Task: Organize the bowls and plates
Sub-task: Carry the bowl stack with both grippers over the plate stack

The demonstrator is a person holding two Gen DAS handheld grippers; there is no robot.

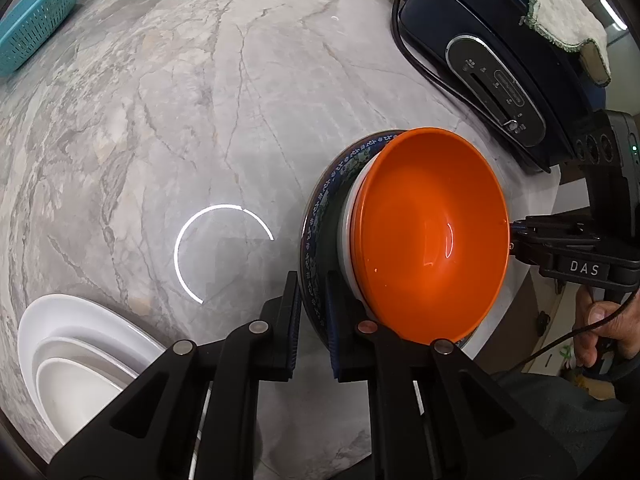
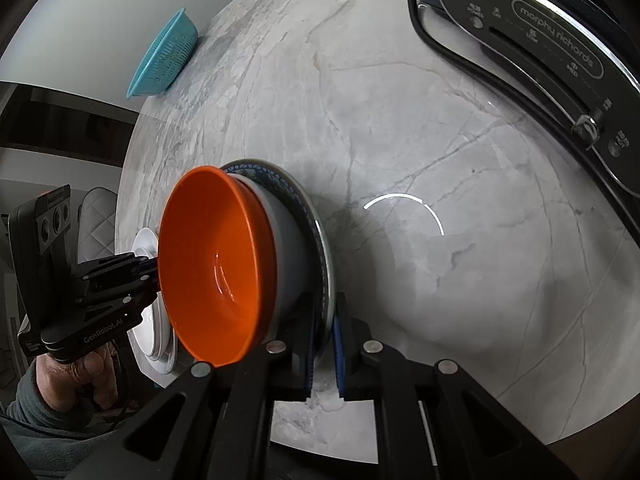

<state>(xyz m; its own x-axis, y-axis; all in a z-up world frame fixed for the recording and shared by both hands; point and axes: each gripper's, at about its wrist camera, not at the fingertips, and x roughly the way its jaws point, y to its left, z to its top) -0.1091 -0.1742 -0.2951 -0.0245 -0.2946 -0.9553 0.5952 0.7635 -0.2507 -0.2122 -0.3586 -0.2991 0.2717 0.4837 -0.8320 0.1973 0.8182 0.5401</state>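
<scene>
1. The blue-patterned plate (image 1: 316, 220) is being held by its rim from two opposite sides; it is resting on, or just above, the grey marble counter (image 1: 200, 120), which of the two cannot be told.
2. The left claw (image 1: 314, 320) is being kept closed on the near rim in the left wrist view; the right claw (image 2: 326, 332) is being kept closed on the opposite rim.
3. The plate is lying directly between the two claws, so neither hand is nearer; the grip line is running across the plate's width.
4. An orange bowl (image 1: 432, 232) is being carried nested in a white bowl (image 1: 346, 240), both sitting on the plate.
5. Count: one patterned plate, one orange bowl, one white bowl on it.
6. A separate stack of white dishes (image 1: 76, 344) is lying on the left hand's side; three nested rims are being counted.
7. One teal colander (image 1: 36, 28) and one dark appliance (image 1: 500, 60) are standing well apart.
</scene>
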